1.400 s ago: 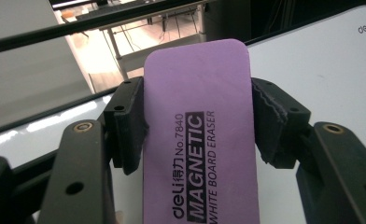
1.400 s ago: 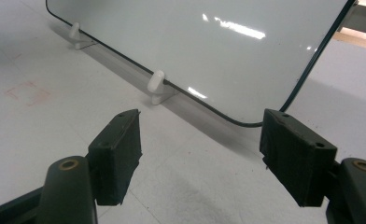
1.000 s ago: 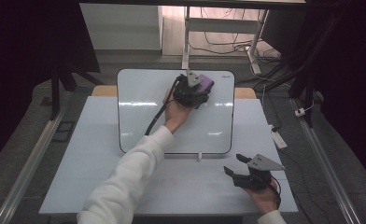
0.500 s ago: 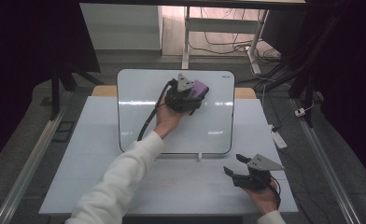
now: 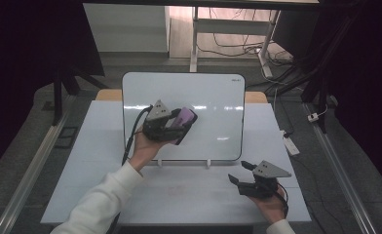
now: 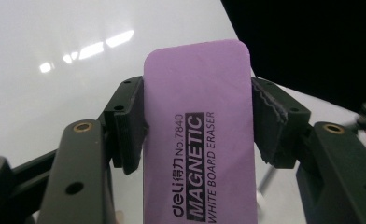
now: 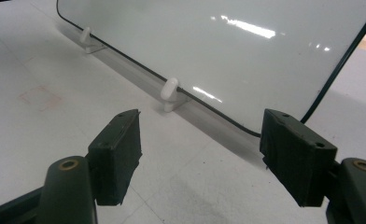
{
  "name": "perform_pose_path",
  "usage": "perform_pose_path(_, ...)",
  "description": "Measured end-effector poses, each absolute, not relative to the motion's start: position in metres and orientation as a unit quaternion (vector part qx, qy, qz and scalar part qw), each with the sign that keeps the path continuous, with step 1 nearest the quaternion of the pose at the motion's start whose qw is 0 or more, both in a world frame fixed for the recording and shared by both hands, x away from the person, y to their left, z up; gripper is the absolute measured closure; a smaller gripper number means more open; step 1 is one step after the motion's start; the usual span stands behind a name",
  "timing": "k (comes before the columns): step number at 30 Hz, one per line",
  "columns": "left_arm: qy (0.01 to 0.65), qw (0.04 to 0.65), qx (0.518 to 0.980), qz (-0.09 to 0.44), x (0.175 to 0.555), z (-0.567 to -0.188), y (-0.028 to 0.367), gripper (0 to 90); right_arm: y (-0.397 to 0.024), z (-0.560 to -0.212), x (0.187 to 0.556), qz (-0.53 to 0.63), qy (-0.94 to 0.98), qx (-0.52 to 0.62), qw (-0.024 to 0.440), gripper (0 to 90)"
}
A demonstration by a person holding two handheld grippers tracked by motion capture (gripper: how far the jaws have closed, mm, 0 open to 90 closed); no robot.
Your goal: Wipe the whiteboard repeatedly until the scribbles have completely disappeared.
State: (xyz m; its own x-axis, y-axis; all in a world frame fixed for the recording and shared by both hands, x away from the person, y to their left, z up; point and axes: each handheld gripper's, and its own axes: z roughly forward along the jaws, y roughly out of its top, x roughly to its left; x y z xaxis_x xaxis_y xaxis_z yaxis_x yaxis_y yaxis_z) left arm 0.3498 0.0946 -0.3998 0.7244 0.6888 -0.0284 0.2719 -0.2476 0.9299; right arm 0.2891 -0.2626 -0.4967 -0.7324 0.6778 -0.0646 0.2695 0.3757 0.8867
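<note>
A white board (image 5: pixel 213 100) stands tilted on two white feet at the table's middle; it also fills the top of the right gripper view (image 7: pixel 246 51). My left gripper (image 5: pixel 181 124) is held against the board's left half, shut on a purple magnetic whiteboard eraser (image 5: pixel 186 117). In the left gripper view the eraser (image 6: pixel 197 135) sits clamped between both jaws, label facing the camera, with the board (image 6: pixel 55 56) behind it. My right gripper (image 5: pixel 240 173) rests low on the table in front of the board's right corner, open, with nothing between its fingers (image 7: pixel 295 156).
A white table (image 5: pixel 101 165) carries the board. One white foot (image 7: pixel 168 93) of the board stands just ahead of the right gripper. A faint pink square mark (image 5: pixel 177 190) lies on the table front. Metal rails run along both sides, cables and a desk frame beyond.
The left gripper has carried the eraser from the board's upper right down and to the left across the board. The right gripper has stayed still.
</note>
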Motion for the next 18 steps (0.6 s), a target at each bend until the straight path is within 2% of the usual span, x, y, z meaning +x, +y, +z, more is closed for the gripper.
perform_pose_path(9,0.324,0.524,0.767,0.182,0.326,-0.416,0.115,40.3,-0.259,-0.496,0.289,0.478,0.801,0.292,0.212,28.7)
perform_pose_path(18,0.311,0.53,0.772,0.164,0.31,-0.427,0.117,40.2,-0.248,-0.495,0.286,0.483,0.804,0.281,0.201,28.6)
